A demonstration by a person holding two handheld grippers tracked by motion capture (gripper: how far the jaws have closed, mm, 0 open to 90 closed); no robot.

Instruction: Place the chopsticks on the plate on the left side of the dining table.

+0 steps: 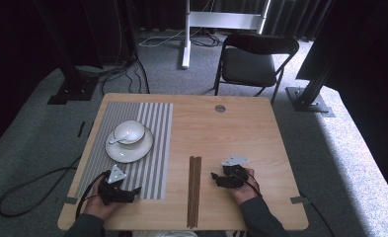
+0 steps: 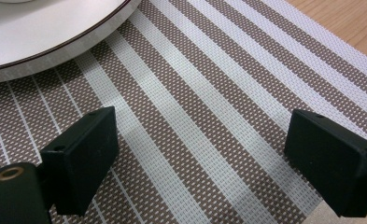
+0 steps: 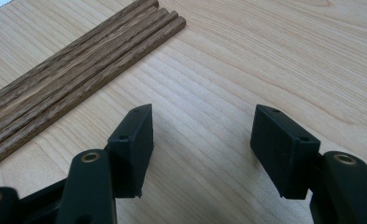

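Observation:
Dark wooden chopsticks point(image 1: 194, 190) lie in a bundle lengthwise on the table's front middle; their ends point(image 3: 69, 74) reach the upper left of the right gripper view. Just right of them my right gripper point(image 1: 216, 177) rests open on the bare wood point(image 3: 202, 140), nothing between its jaws. A white bowl point(image 1: 129, 131) with a spoon in it stands on a white plate point(image 1: 130, 150) on the striped placemat point(image 1: 149, 143). My left gripper point(image 1: 135, 190) is open over the mat's front edge point(image 2: 200, 154), below the plate's rim point(image 2: 55, 42).
A wooden table point(image 1: 241, 133) with a round grommet point(image 1: 220, 108) at the back. Behind it stand a black folding chair point(image 1: 253, 61) and a white stand point(image 1: 186, 34). Cables lie on the grey carpet at left point(image 1: 28, 187).

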